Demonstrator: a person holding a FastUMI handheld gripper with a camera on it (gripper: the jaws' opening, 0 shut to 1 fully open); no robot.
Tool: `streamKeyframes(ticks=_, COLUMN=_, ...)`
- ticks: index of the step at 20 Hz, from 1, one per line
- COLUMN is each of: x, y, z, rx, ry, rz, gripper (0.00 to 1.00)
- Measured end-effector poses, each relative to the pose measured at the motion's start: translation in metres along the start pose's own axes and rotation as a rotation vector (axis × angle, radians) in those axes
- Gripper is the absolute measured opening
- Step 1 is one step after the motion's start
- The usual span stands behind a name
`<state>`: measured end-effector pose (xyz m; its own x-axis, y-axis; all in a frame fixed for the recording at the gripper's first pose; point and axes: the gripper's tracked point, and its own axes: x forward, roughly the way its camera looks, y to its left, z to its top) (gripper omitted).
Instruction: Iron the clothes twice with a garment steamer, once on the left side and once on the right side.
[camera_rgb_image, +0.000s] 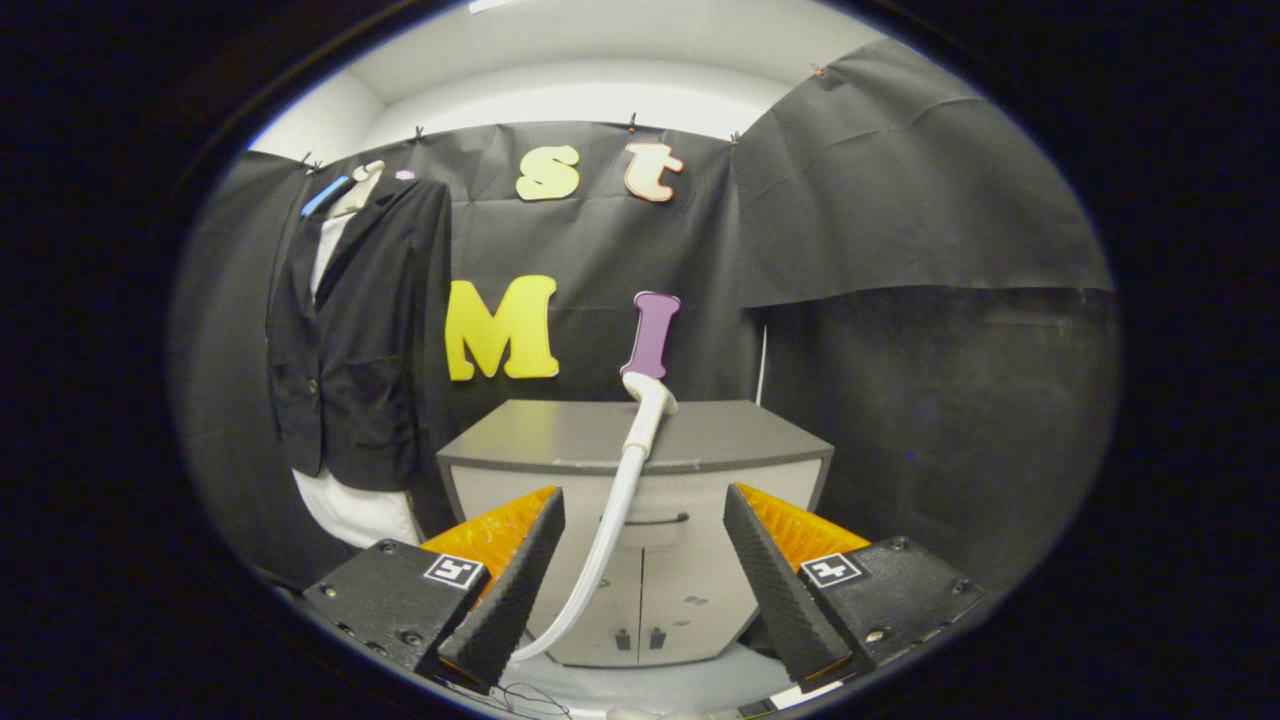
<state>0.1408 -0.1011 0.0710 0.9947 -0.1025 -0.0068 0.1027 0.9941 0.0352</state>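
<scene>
Claw (640, 560) spread wide, clamped on nothing. Garment steamer (648, 395) sits with its head on the front edge of the grey cabinet (560, 430), ahead of the fingers; its white hose (610, 530) drops down between them, touching neither as far as I can tell. Dark jacket (355, 350) hangs on a form against the booth wall, off to the left of the cabinet, well apart from the steamer head. White garment (350, 510) shows under the jacket hem. My read: task barely begun. Steamer not yet picked up, neither left nor right pass looks done. Left to do: grab the steamer, carry it to the jacket, run both sides.
</scene>
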Motion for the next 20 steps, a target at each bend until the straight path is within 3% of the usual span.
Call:
streamKeyframes(ticks=6, x=0.123, y=-0.002, z=0.032, rx=0.011, ry=0.049, rz=0.067, gripper=1.00)
streamKeyframes(ticks=11, x=0.211, y=-0.008, z=0.022, rx=0.062, ry=0.167, rz=0.105, gripper=1.00)
streamKeyframes(ticks=20, x=0.284, y=0.008, z=-0.012, rx=0.098, ry=0.347, rz=0.187, gripper=0.96)
